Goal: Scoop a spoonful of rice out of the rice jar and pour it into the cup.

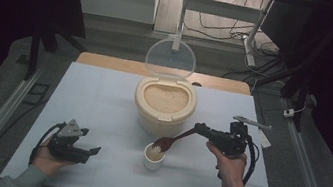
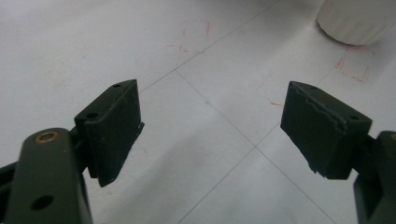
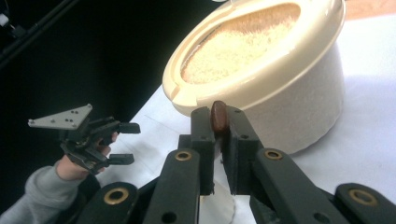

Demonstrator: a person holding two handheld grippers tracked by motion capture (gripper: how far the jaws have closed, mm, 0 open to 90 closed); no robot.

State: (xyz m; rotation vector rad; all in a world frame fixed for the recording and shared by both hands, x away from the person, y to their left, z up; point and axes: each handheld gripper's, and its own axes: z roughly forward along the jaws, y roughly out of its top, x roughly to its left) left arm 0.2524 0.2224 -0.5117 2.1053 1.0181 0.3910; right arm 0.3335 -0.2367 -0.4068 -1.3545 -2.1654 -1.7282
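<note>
No readable writing; faint red pen marks (image 2: 352,70) on white worktop (image 1: 101,108). Right hand-held gripper (image 3: 219,123) pinches brown wooden spoon (image 1: 172,141) handle, bowl with rice over small white ribbed cup (image 1: 154,157), just in front of round cream rice container (image 1: 164,104), clear lid (image 1: 170,58) upright. Left hand-held gripper (image 2: 212,123) spread, empty, on open worktop near front edge, well apart from cup

no readable text, label, brand or number anywhere, faint red pen marks on the white table (image 2: 196,42) near its far right corner, too scribbled to read as letters
</note>
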